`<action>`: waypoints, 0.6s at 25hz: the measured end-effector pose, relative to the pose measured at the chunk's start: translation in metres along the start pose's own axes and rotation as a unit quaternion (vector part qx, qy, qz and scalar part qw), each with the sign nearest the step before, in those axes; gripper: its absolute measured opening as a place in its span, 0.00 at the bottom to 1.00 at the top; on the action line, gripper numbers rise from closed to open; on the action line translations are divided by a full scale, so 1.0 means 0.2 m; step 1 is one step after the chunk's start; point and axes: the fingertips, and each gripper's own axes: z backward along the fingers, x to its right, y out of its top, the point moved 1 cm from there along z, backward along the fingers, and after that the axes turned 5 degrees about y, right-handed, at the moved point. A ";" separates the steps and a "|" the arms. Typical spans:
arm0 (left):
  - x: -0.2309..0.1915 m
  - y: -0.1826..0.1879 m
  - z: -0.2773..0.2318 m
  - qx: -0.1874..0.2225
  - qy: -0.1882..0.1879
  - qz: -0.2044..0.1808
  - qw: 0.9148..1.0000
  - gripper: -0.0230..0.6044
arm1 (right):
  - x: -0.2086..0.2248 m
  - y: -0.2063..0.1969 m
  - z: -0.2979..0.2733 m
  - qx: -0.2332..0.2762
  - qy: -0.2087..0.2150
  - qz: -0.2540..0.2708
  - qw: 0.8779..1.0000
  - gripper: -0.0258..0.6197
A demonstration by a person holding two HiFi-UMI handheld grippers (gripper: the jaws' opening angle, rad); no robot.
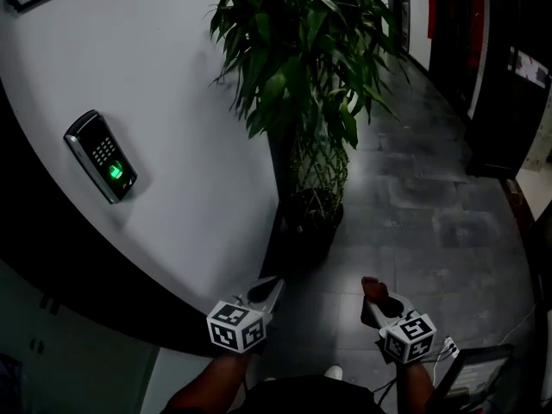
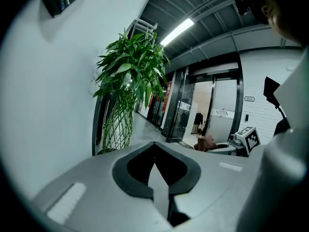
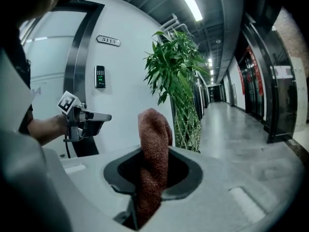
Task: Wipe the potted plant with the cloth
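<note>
Dim corridor, leafy potted plant [image 1: 302, 76], right claw [image 1: 373, 285] gripping fuzzy reddish cloth [image 3: 153, 144], left claw [image 1: 270, 289] closed

Head view steeply down; both gripper views level, toward the plant [image 1: 302, 59]

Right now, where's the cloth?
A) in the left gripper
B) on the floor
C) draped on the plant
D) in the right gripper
D: the right gripper view shows the cloth pinched between the jaws of the right gripper, clear of the plant. The left gripper is shut on nothing.
</note>
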 end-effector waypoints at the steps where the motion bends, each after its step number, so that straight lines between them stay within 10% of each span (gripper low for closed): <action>1: -0.02 0.01 0.03 0.001 -0.002 -0.004 1.000 0.07 | -0.04 0.00 0.00 0.000 -0.006 0.004 1.000 0.14; 15: -0.34 -0.02 0.39 -0.003 -0.042 -0.022 0.999 0.07 | -0.65 -0.07 0.00 -0.005 -0.069 0.018 0.997 0.14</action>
